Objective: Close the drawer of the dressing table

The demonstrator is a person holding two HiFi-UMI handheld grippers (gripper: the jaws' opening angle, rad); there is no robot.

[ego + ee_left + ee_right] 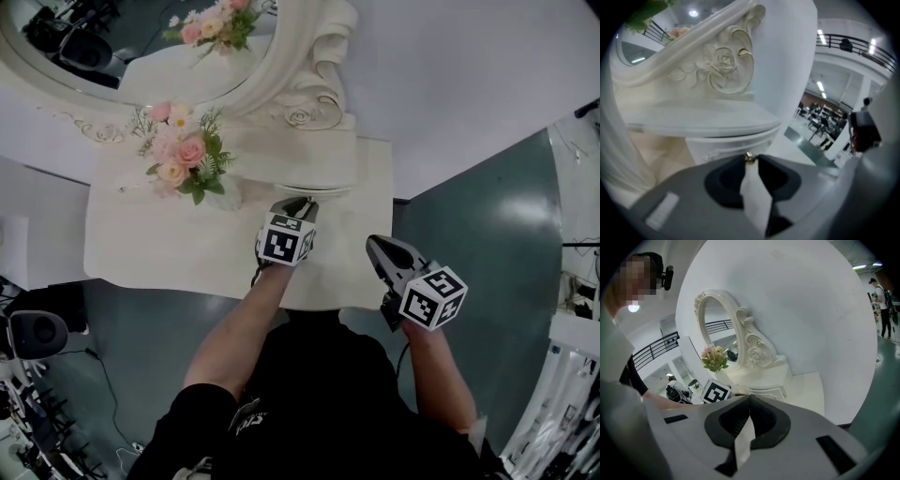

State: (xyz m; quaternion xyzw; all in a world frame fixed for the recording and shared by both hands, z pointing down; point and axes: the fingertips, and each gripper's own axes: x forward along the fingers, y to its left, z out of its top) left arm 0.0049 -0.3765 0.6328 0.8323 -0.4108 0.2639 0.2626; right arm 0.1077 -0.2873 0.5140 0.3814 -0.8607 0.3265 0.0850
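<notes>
The left gripper (pixel 302 202) pinches the small gold knob (pixel 749 157) of the white carved wooden drawer (pixel 726 146) directly ahead, the right gripper (pixel 750 399) clenched empty alongside; an off-line push could slip off that 1 tiny knob.

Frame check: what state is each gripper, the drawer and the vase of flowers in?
left gripper: shut on the drawer knob.
right gripper: shut, nothing between its jaws.
drawer: looks pushed in under the shelf; any gap unclear.
vase of flowers: upright on the tabletop.
</notes>
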